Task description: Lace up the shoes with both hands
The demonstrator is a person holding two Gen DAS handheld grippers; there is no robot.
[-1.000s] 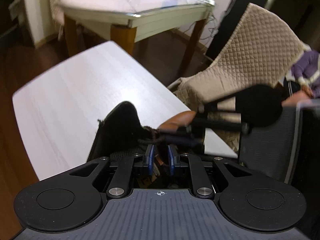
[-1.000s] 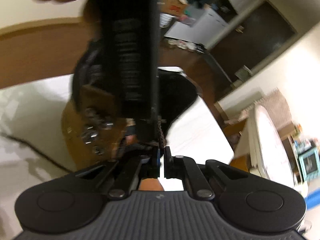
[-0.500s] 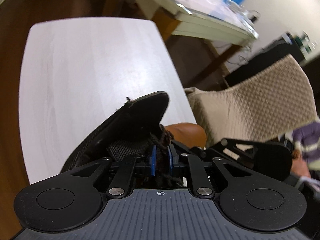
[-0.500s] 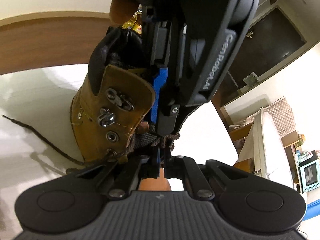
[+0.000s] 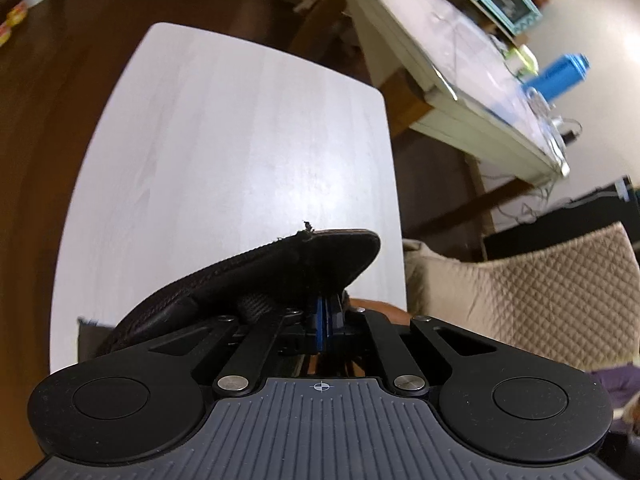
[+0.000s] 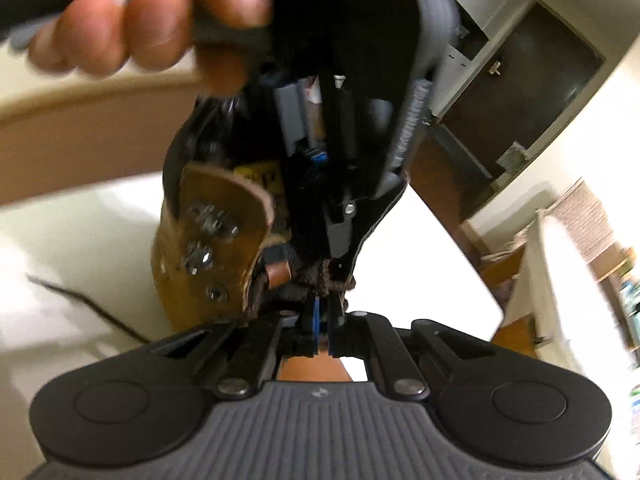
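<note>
Right wrist view: I see 1 brown boot [image 6: 208, 240] at frame centre on the white table [image 6: 80, 220]; my right gripper [image 6: 324, 312] is clamped on its dark lace [image 6: 332, 276]. My left gripper [image 5: 326, 320] is closing beneath the boot's black tongue [image 5: 320, 256]; whether it pinches anything, I cannot tell.

Pale wood-grain table [image 5: 224, 152] with a brown boot [image 6: 208, 248] and its loose lace end [image 6: 92, 308].
</note>
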